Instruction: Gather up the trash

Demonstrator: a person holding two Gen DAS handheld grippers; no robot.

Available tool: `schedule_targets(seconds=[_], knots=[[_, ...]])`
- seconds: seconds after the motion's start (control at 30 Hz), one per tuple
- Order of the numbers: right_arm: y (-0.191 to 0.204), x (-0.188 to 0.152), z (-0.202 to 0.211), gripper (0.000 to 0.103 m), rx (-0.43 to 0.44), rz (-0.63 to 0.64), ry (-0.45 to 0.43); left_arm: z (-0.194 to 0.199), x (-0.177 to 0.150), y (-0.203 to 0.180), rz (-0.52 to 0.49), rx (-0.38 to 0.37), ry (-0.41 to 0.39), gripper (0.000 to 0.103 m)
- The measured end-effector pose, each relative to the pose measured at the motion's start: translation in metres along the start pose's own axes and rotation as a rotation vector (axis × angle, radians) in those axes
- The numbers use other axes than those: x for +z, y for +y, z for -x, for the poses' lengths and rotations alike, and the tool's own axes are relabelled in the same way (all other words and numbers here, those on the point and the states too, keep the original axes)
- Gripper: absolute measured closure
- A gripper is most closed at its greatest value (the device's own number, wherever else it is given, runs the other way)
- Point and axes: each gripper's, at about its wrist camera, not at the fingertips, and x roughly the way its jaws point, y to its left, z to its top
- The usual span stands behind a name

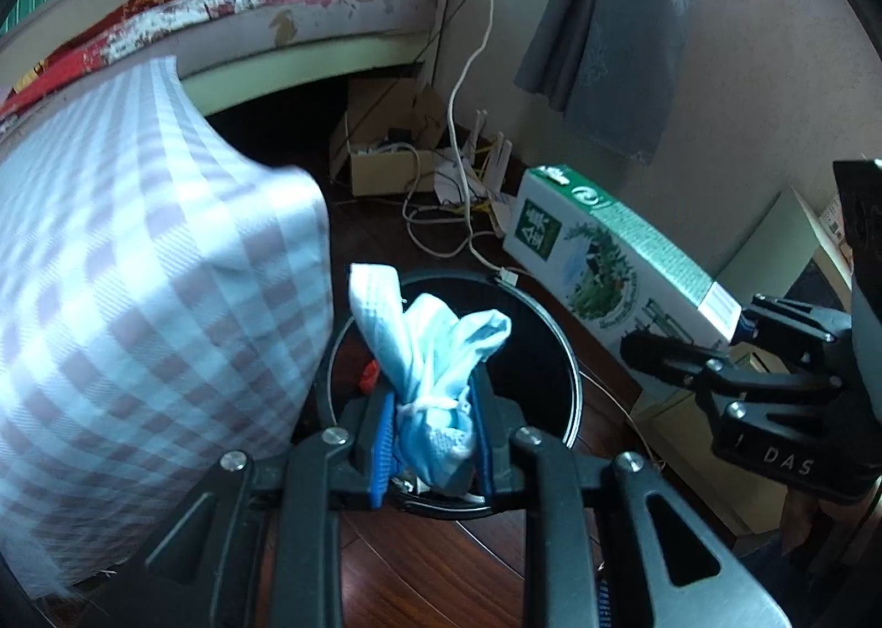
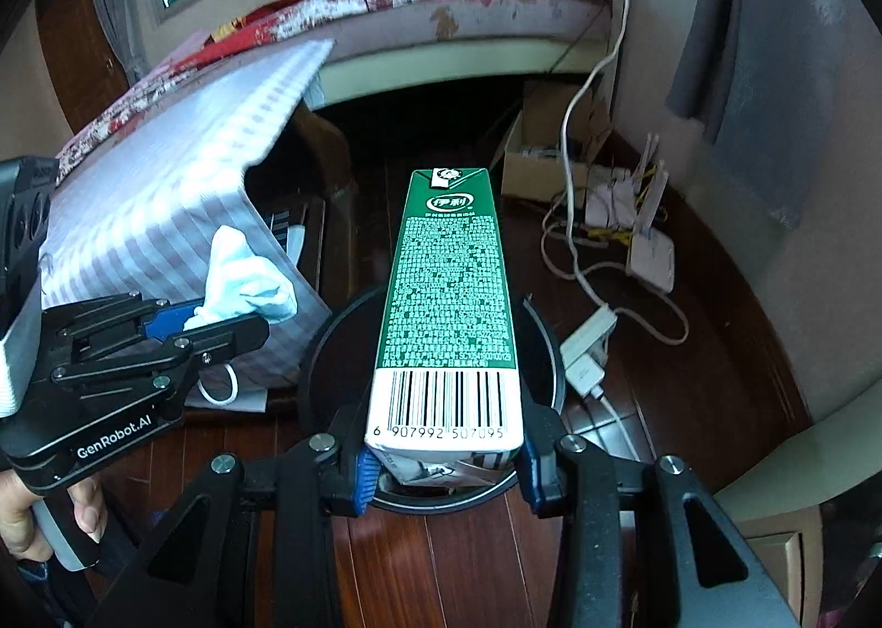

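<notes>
Bedroom corner: bed (image 1: 308,5) behind, checked cloth-covered stand (image 1: 138,269) on the left, dark wood floor (image 2: 452,562) with cables (image 2: 595,264) by the wall. Round black bin (image 1: 568,352) stands in the floor gap. Right claw (image 2: 444,468) clamps a green carton (image 2: 449,286) above the bin; left claw (image 1: 433,443) clamps a crumpled blue mask (image 1: 430,352) above its rim.

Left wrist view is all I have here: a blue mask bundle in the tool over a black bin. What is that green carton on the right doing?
Observer: The green carton is clamped in the right tool, barcode end between the pads.
Operator: Is it over the bin too?
Observer: Yes, it hangs above the black bin, not inside it.
Operator: Anything else nearby?
Observer: A white power adapter lies on the floor beside the bin's right rim.
</notes>
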Motion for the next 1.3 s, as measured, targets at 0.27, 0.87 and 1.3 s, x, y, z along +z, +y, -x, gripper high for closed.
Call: schedule_targets(seconds=[0.27, 0.87, 1.3], knots=[[-0.014, -0.006, -0.051, 0.058, 0.052, 0.044, 0.122, -0.043, -0.008, 0.005, 0.068, -0.065, 0.066, 0.036], [-0.026, -0.020, -0.061, 0.001, -0.088, -0.021, 0.146, -0.033, -0.037, 0.028, 0.098, 0.171, 0.031, 0.003], [0.015, -0.009, -0.018, 0.001, -0.066, 0.016, 0.060, 0.018, -0.041, 0.041, 0.119, 0.198, -0.035, 0.002]])
